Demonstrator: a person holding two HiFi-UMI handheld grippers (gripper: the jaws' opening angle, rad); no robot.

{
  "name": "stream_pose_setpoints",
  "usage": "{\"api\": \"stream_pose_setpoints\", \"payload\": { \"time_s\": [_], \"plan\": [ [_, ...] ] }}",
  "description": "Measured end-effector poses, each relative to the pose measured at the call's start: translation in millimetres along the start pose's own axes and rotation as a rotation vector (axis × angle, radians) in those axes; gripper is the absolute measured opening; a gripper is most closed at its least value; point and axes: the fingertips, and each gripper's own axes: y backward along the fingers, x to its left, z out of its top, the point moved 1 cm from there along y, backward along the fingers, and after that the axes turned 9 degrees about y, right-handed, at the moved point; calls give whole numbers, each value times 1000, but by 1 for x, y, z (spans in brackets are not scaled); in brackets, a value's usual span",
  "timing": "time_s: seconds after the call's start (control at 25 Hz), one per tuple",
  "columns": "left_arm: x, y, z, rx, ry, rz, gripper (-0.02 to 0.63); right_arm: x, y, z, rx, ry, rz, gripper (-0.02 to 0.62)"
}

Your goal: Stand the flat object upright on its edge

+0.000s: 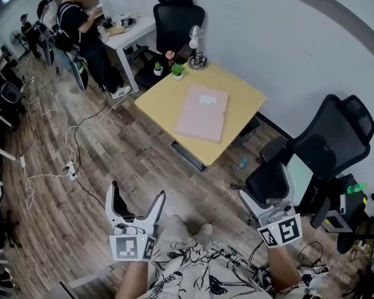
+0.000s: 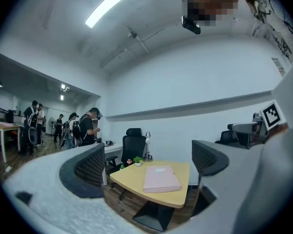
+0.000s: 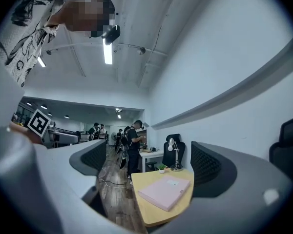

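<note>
A flat pink folder [image 1: 202,113] lies on the small yellow table [image 1: 165,101], well ahead of both grippers. It also shows lying flat in the left gripper view, pink folder [image 2: 160,178], and in the right gripper view, pink folder [image 3: 166,191]. My left gripper [image 1: 135,199] is held over the wooden floor, far short of the table, jaws open and empty. My right gripper [image 1: 266,189] hangs near a black chair, also open with nothing between its jaws. Each gripper view looks across the room at the table between spread jaws: left gripper [image 2: 145,165], right gripper [image 3: 149,165].
A desk lamp [image 1: 196,45] and two small potted plants [image 1: 177,70] stand at the table's far end. Black office chairs sit behind the table [image 1: 176,16] and at right [image 1: 327,148]. Cables [image 1: 62,148] trail over the floor at left. People stand by a white desk [image 1: 82,30].
</note>
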Motion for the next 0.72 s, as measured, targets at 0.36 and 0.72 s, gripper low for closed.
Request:
{"api": "stream_pose_setpoints", "payload": {
  "time_s": [0.36,0.72],
  "plan": [
    [18,-43,-16,30,42,-17,546,-14,-50,-12,7,-1,-2,535],
    [53,-130,3,9,42,-100,545,-29,-124,-8,4,23,-51,537]
  ]
}}
